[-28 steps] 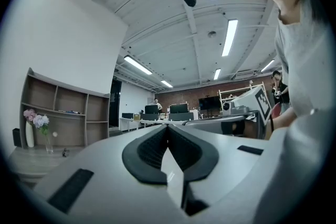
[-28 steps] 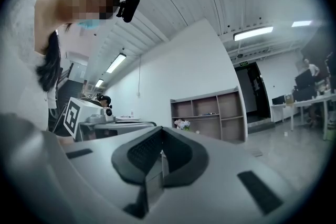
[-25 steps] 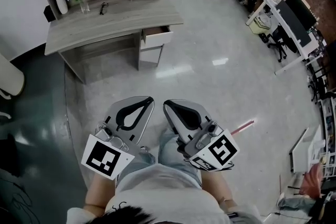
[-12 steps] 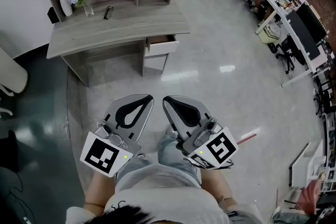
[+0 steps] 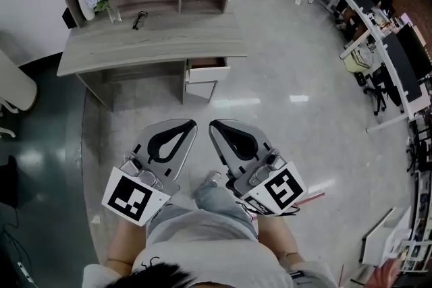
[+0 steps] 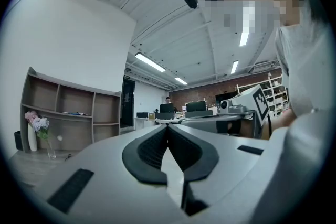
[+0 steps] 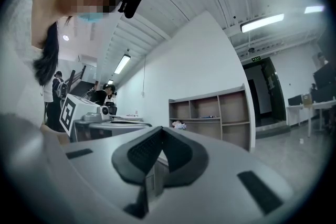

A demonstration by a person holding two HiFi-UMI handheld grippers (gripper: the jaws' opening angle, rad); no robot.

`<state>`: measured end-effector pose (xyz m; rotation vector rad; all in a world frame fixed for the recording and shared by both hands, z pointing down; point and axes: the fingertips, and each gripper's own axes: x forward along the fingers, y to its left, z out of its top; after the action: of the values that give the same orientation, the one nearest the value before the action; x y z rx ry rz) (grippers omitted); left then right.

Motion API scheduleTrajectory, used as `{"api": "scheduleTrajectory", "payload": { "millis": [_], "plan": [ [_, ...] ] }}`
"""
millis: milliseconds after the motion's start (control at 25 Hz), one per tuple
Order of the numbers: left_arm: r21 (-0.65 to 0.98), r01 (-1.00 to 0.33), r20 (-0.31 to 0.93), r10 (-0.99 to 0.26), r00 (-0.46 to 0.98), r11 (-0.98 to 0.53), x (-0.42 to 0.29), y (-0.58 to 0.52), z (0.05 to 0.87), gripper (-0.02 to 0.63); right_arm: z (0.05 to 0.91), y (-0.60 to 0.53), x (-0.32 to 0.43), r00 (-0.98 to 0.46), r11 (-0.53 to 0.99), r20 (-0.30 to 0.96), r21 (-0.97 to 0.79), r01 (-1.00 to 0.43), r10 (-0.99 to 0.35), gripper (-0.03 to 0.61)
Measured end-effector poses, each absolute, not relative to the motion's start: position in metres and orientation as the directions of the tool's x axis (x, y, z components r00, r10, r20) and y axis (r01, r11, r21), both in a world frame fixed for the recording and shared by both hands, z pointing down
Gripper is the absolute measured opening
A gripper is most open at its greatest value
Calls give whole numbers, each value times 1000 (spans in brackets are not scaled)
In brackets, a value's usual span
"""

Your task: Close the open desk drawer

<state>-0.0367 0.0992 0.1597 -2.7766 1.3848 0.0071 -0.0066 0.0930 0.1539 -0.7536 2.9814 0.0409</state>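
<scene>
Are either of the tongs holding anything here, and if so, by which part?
Nothing is held. The left tongs and right tongs are both shut and empty, well short of the open drawer.

long grey wood-grain desk (image 5: 148,44): its white-fronted drawer (image 5: 208,70) stands pulled out. left gripper (image 5: 192,124) and right gripper (image 5: 212,125), jaws together, side by side, well apart from it.
</scene>
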Motion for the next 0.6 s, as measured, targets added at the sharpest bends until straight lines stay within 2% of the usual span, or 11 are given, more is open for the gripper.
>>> {"api": "scheduleTrajectory", "payload": {
  "millis": [600],
  "plan": [
    [-83, -808, 1, -811, 585, -583, 72, 12, 169, 11, 166, 5, 88, -905, 907, -75, -1, -420, -419, 8]
  ]
}}
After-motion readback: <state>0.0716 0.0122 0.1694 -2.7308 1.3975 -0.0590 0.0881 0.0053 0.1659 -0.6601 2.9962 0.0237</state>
